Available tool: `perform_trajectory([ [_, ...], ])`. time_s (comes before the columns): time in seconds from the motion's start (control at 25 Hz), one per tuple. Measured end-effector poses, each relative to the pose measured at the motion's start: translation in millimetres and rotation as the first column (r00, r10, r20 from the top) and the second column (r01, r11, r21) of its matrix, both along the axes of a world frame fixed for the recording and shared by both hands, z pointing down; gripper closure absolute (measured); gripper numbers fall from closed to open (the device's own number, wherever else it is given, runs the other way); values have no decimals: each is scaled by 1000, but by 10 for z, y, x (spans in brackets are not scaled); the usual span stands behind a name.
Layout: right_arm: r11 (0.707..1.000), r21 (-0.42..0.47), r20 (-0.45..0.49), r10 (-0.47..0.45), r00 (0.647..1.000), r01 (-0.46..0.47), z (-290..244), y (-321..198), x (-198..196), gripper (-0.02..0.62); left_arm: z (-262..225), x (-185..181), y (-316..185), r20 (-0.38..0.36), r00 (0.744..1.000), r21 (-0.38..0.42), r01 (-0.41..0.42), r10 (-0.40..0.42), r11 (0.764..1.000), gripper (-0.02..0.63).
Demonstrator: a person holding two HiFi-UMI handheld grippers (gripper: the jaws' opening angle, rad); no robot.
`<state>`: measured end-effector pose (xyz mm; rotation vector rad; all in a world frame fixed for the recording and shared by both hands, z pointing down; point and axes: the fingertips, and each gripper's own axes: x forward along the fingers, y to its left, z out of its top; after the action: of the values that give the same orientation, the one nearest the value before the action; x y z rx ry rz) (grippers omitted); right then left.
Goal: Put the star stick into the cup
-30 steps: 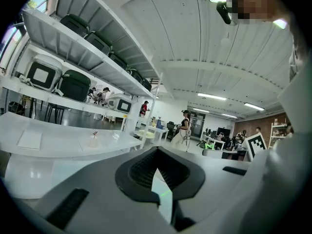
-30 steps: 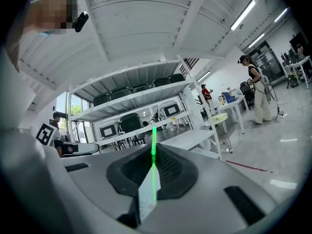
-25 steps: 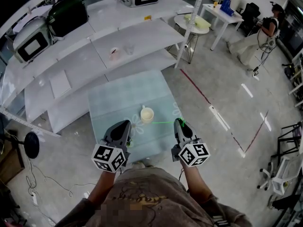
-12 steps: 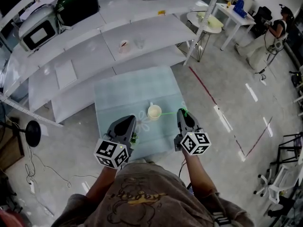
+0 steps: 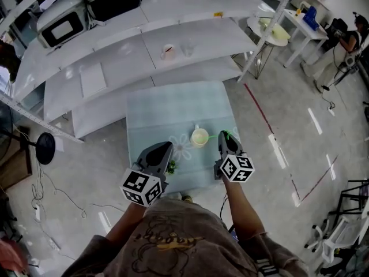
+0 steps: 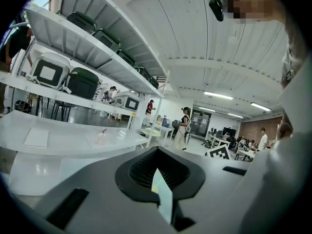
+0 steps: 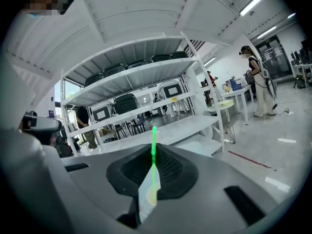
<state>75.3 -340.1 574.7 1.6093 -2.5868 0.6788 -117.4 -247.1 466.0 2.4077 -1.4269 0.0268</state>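
Observation:
A cream cup [image 5: 199, 137] stands upright on the pale green table [image 5: 173, 105], near its front edge. My right gripper [image 5: 225, 138] is just right of the cup, shut on a thin green stick [image 5: 213, 135] that points left to the cup's rim. In the right gripper view the green stick [image 7: 153, 147] rises from between the closed jaws of the right gripper [image 7: 152, 172]. I cannot make out its star end. My left gripper [image 5: 165, 150] hovers left of the cup, shut and empty, and the left gripper [image 6: 157, 173] looks out at the shelves.
White shelves [image 5: 190, 45] stand behind the table and carry a small pink cup [image 5: 168, 51], a glass [image 5: 187, 49] and boxes. A small green item [image 5: 172, 167] lies on the table by the left gripper. A person [image 5: 340, 51] stands at the far right. A red floor line [image 5: 262, 117] runs right of the table.
The right gripper has carried the green stick closer to the cup, so that its tip now reaches the rim. The left gripper stays beside the cup. The head view has shifted.

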Motion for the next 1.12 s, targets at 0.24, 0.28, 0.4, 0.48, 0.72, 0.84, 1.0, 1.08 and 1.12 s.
perform_trajectory([
  [0.24, 998, -61, -16, 5, 1000, -6, 317, -102, -94, 577, 9, -104, 2, 3, 1000, -7, 21, -21, 1000, 586],
  [0.28, 998, -69, -18, 8, 1000, -9, 360, -116, -106, 577, 15, -128, 3, 6, 1000, -8, 24, -24, 1000, 586],
  [0.4, 995, -94, -20, 19, 1000, -21, 480, -133, -123, 577, 29, -191, 16, 11, 999, -13, 36, -36, 999, 586],
  [0.48, 993, -111, -20, 31, 999, -33, 556, -139, -110, 577, 37, -218, 23, 15, 999, -16, 39, -39, 999, 586],
  [0.72, 989, -143, -10, 47, 999, -48, 762, -128, -99, 577, 118, -313, 72, 26, 998, -33, 54, -53, 998, 586],
  [0.84, 985, -164, 5, 56, 998, -55, 835, -143, -97, 575, 134, -344, 78, 28, 998, -38, 61, -60, 997, 586],
  [1.0, 982, -184, 20, 51, 999, -46, 889, -153, -135, 534, 139, -375, 81, 26, 998, -40, 61, -60, 997, 586],
  [1.08, 980, -196, 28, 44, 999, -38, 913, -143, -148, 501, 142, -369, 90, 25, 998, -41, 59, -58, 997, 586],
  [1.12, 978, -203, 30, 44, 999, -37, 923, -140, -147, 491, 141, -358, 90, 25, 998, -41, 56, -55, 998, 586],
])
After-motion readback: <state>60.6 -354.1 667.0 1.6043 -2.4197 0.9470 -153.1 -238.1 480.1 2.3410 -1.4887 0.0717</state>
